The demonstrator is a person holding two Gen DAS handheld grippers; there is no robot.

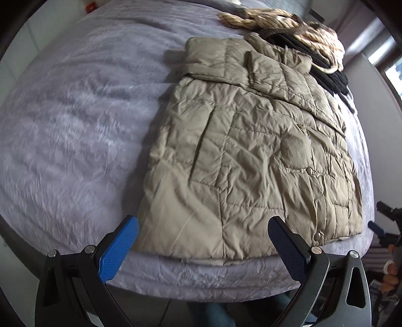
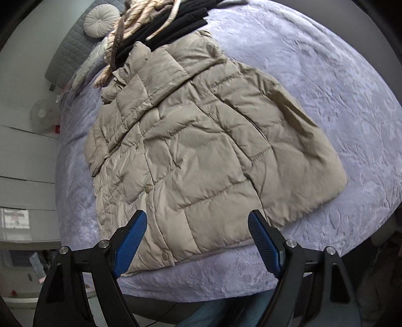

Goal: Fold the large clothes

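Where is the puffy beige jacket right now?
The puffy beige quilted jacket lies flat on the lilac fleece bedspread, its hem nearest both grippers, its collar touching the black-and-tan clothes pile behind it.

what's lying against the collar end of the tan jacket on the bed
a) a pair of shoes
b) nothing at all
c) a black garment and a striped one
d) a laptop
c: past the collar of the jacket lies a black garment, with a tan striped garment over it, all on the bed.

Quilted jacket (image 1: 251,151): crinkled, faintly shiny beige fabric. Bedspread (image 1: 75,125): matt, plushy lilac cloth with embossed pattern.
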